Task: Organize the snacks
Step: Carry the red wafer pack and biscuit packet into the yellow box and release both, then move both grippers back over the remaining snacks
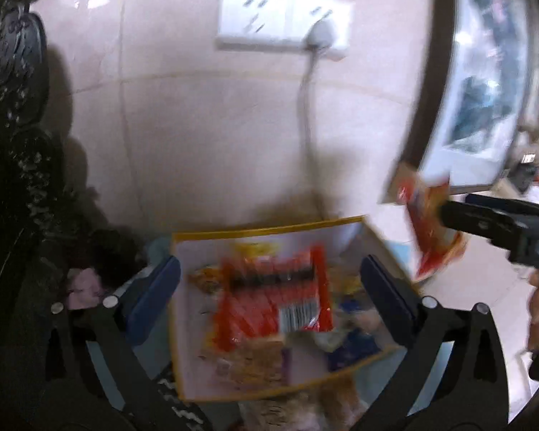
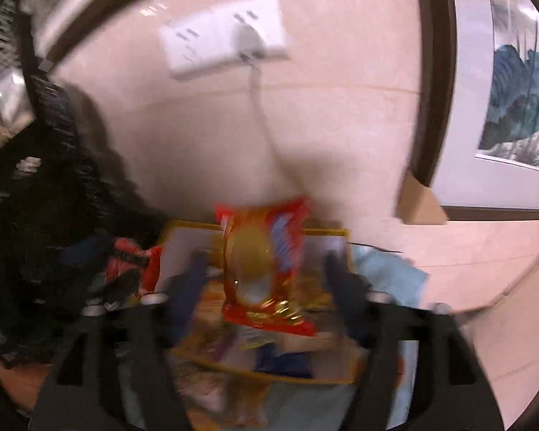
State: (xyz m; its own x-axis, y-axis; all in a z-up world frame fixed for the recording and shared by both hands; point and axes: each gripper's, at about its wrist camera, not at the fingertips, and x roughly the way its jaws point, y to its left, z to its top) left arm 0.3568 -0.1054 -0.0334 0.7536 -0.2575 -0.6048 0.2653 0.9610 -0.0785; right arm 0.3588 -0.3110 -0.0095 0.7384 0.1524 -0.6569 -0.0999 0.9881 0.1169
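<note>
Low in the left wrist frame, left gripper spread wide and empty over yellow-rimmed box of snacks, red barcoded packet seen inside, at centre of the right wrist frame, red-and-gold snack bag seen untouched between parted right gripper fingers, motion blur noted.

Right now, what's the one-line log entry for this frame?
left gripper: open | right gripper: open, red-gold packet between jaws, unpressed | yellow-rimmed box: holds snacks

Yellow-rimmed box w/ snack packets inside.
</note>
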